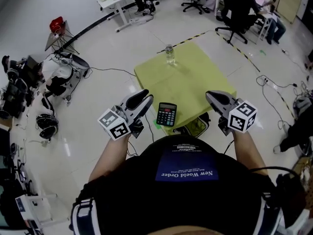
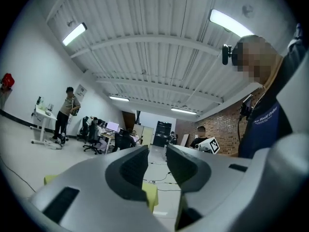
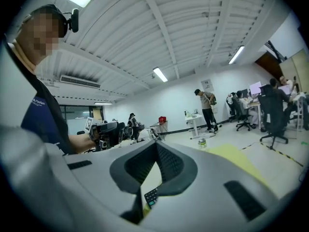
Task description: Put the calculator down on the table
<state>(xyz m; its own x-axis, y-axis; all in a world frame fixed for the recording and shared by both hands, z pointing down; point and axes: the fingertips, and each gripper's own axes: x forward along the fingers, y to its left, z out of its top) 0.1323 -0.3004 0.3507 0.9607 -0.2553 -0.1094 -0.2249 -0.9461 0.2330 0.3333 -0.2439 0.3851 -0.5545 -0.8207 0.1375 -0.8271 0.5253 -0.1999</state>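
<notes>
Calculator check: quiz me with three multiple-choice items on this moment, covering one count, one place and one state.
1. How many times does a bottle appear on the green table?
A none; B once; C three times.
2. Where is the calculator?
A touching the bottle; B at the table's near edge, between the left tongs and the right tongs; C on the floor.
3. How are the right tongs?
A wide open; B shut on the calculator; C shut, empty.

Key:
1 B: a single clear bottle stands at the far edge.
2 B: the calculator lies flat on the green top nearest the person, apart from both tongs.
3 C: the right gripper view shows the jaws together with nothing between them.
</notes>
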